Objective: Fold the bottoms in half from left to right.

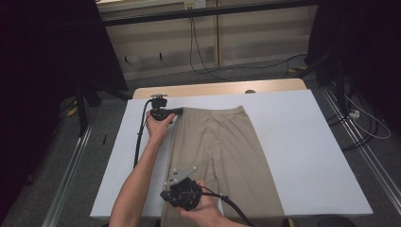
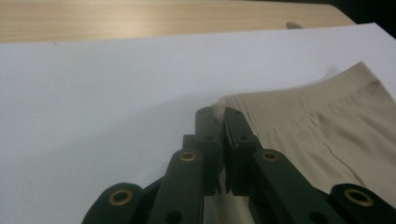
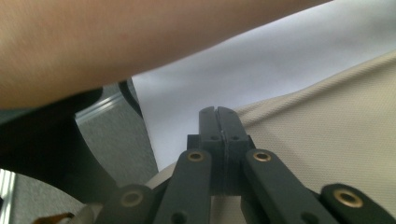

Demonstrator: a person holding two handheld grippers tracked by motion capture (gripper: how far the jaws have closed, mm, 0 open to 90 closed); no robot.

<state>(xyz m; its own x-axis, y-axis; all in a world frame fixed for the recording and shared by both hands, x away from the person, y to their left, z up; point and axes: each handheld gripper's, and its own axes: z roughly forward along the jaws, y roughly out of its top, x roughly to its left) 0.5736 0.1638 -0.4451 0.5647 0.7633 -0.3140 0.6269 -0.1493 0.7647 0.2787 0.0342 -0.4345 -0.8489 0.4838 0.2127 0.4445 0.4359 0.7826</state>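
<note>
Item: beige trousers (image 1: pixel 222 156), knit fabric, lying flat and lengthwise on the white surface (image 1: pixel 307 151), waistband toward the far edge, legs running to the near edge and over it. A centre seam runs down from the waistband.

Left gripper (image 1: pixel 178 111): at the left corner of the trousers' waistband, held by the left hand (image 1: pixel 158 125). In the left gripper view its fingers (image 2: pixel 236 128) are pressed nearly together with a small tuft of beige fabric pinched between the tips, at the waistband corner (image 2: pixel 224 103). Black cable (image 1: pixel 139 137) trails from it along the left side of the trousers.

Right gripper (image 1: pixel 166 195): at the left edge of the trousers, near the surface's near edge, held by the right hand (image 1: pixel 203 210), with a grey three-cornered plate (image 1: pixel 182 174) on top. In the right gripper view its fingers (image 3: pixel 229 123) are pressed together; beige fabric lies under and just beside them, but whether any is caught between them cannot be told. The person's left forearm (image 3: pixel 140 42) crosses above.

Wooden table edge (image 1: pixel 217 89): beyond the trousers' waistband, past the white surface.
</note>
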